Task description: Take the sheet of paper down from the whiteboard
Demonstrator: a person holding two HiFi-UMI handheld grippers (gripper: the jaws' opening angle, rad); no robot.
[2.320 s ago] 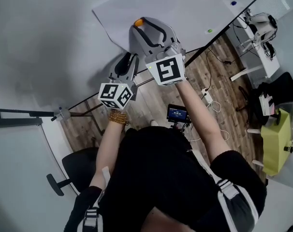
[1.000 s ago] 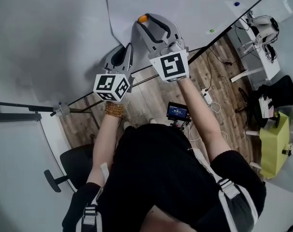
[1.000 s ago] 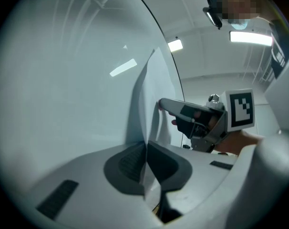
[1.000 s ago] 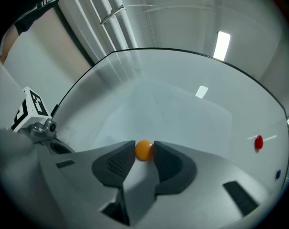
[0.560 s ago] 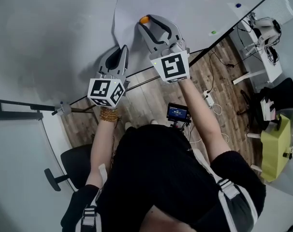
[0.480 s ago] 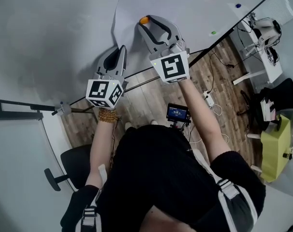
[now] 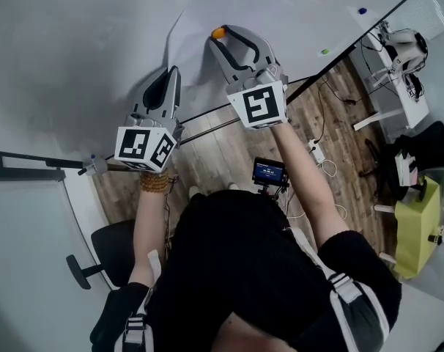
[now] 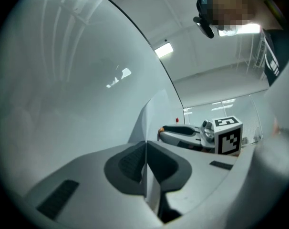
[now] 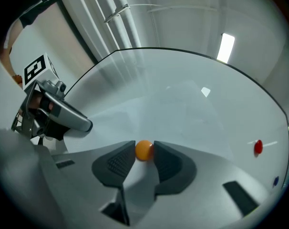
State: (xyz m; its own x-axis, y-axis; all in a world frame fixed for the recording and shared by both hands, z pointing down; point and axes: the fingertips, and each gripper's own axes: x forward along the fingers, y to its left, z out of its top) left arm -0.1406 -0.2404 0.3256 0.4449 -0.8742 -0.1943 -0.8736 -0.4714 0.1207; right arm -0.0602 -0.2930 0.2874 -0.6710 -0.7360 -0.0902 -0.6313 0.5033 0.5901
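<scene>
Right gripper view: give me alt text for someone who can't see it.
The right tool grips an orange magnet against a sheet of paper on the whiteboard. At left, the left tool holds the paper's edge.

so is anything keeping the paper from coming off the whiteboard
Yes: the orange magnet pins the sheet of paper to the whiteboard. The right gripper is shut on that magnet, and the left gripper pinches the paper's edge.
</scene>
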